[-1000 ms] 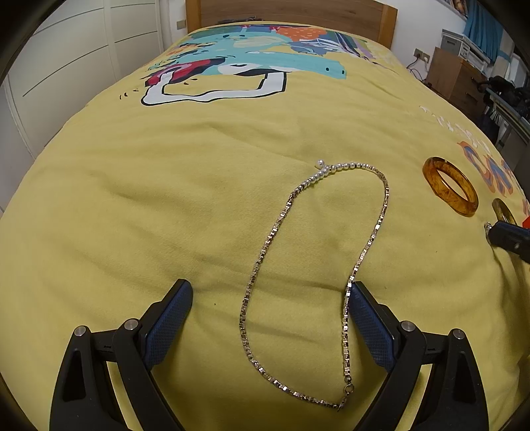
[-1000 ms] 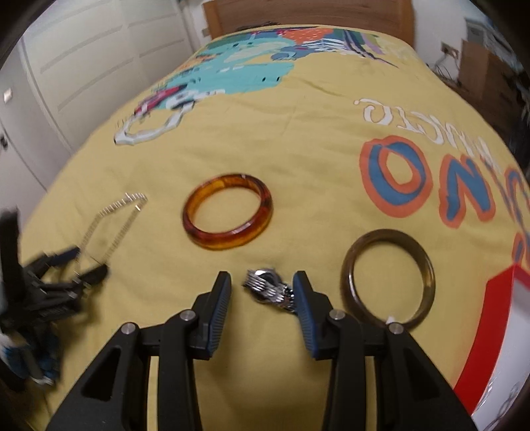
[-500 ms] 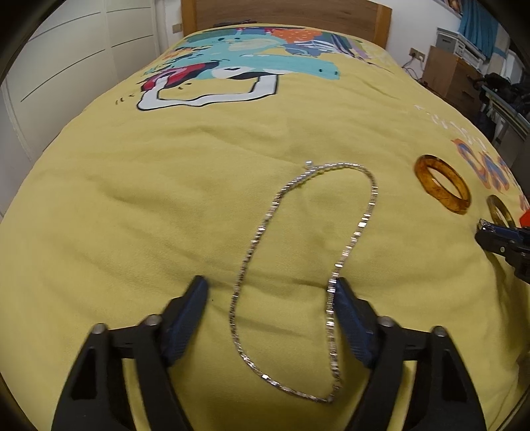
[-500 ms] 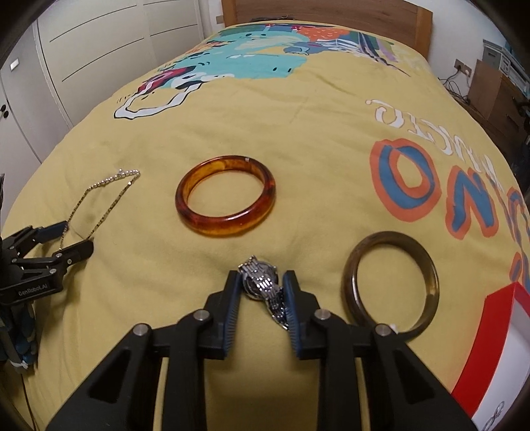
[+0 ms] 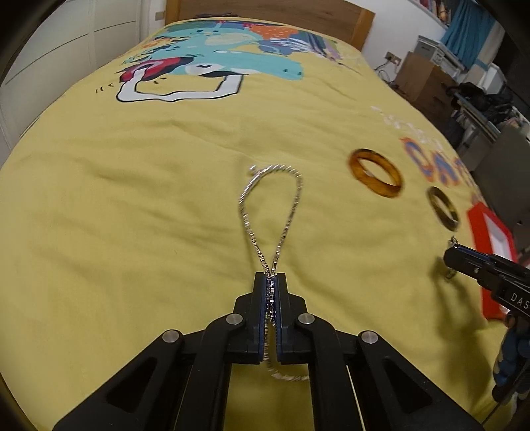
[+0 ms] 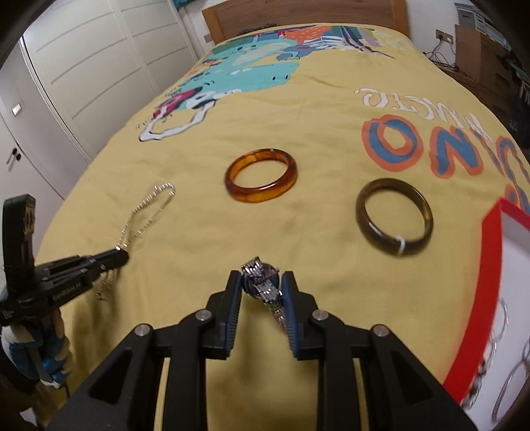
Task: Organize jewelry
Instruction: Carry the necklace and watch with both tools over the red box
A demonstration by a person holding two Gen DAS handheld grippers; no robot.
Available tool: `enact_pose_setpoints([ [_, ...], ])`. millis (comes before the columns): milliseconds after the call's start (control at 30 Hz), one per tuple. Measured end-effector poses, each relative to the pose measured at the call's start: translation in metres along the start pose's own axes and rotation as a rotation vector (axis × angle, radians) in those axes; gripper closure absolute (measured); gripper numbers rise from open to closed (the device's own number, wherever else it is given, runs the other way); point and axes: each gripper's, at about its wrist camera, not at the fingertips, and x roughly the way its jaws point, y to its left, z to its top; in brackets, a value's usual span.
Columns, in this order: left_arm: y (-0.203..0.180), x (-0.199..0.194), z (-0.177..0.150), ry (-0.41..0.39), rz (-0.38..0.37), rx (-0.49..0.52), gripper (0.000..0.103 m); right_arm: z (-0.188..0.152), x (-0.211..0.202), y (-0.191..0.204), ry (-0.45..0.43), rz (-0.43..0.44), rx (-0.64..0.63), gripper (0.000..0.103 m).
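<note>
My left gripper (image 5: 271, 278) is shut on both strands of a silver chain necklace (image 5: 251, 228), whose far loop lies on the yellow bedspread. It shows at the left of the right wrist view (image 6: 123, 257) with the necklace (image 6: 145, 212). My right gripper (image 6: 261, 281) is shut on a silver metal watch (image 6: 261, 281) and holds it just above the bedspread; its tip shows at the right of the left wrist view (image 5: 452, 257). An amber bangle (image 6: 261, 179) and a dark olive bangle (image 6: 394, 215) lie beyond it.
A red-rimmed white box (image 6: 506, 298) at the right holds several silver rings or bangles. The bedspread (image 6: 331, 109) has a printed dinosaur and orange letters. White wardrobe doors (image 6: 82, 73) stand on the left, a wooden headboard (image 6: 304, 13) at the back.
My left gripper closed on the necklace, pinching its two strands together. My right gripper lifted the watch slightly off the bedspread and moved back from the bangles.
</note>
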Motion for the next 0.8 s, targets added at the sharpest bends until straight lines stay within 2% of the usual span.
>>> enact_pose_setpoints([
  [500,-0.059,-0.080,-0.033,-0.061,-0.067,0.083,0.099,-0.060,-0.101,0.012,-0.093,0.012,0.064,0.081],
  [800,-0.106,-0.120,-0.050,-0.099,-0.118,0.160,0.099,-0.094,-0.157,-0.002,-0.165,-0.019,0.104,0.081],
])
